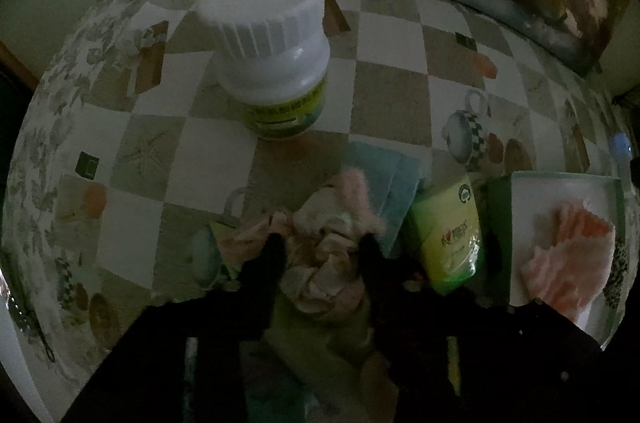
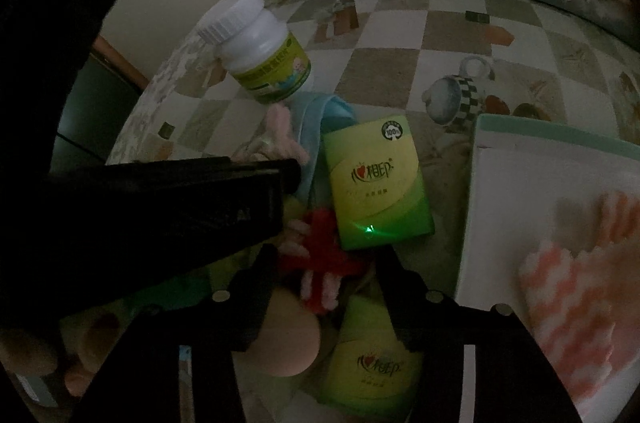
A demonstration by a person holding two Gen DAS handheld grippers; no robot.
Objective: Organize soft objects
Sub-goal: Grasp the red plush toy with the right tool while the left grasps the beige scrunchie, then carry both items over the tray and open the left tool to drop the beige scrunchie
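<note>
With the left gripper (image 1: pixel 322 249) clamped on the pink-and-cream soft toy (image 1: pixel 320 243) and the right gripper (image 2: pixel 324 265) pinching the red-and-pink fuzzy piece (image 2: pixel 320 263), lift straight up, clearing the tissue pack (image 2: pixel 376 183) ahead

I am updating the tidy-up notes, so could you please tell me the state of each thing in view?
Bottle: upright, capped.
Tissue pack: flat on the table, sealed.
Box: open, holding a pink cloth.
Left hand-held gripper: closed on a crumpled cloth.
Right hand-held gripper: around a red and pink toy.
</note>
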